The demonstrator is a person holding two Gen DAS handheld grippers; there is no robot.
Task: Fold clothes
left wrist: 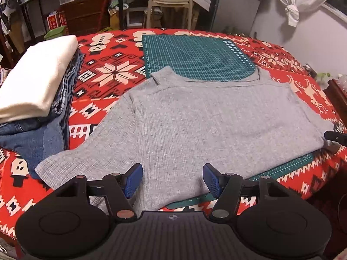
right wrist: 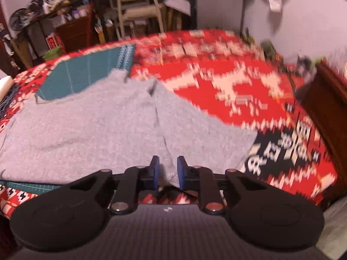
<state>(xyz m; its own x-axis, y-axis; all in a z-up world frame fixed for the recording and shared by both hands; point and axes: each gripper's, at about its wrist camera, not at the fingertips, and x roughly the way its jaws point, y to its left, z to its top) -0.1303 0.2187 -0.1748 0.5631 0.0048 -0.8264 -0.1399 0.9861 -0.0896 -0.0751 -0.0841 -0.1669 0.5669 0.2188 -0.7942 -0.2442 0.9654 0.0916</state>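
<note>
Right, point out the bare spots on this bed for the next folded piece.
Free: the green cutting mat beyond the grey sweater, and the red blanket between mat and folded stack. The middle and left edge are crowded.

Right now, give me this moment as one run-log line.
grey ribbed knit sweater: spread flat, unfolded | left gripper: open above hem | right gripper: narrow gap around sweater edge | folded stack: left

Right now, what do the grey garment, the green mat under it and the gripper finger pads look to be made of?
Grey sweater: soft ribbed knit, matte, likely wool or acrylic. Green mat: smooth matte sheet with a printed grid, probably vinyl cutting mat. Left gripper pads: blue, finely ridged, seemingly rubber.
</note>
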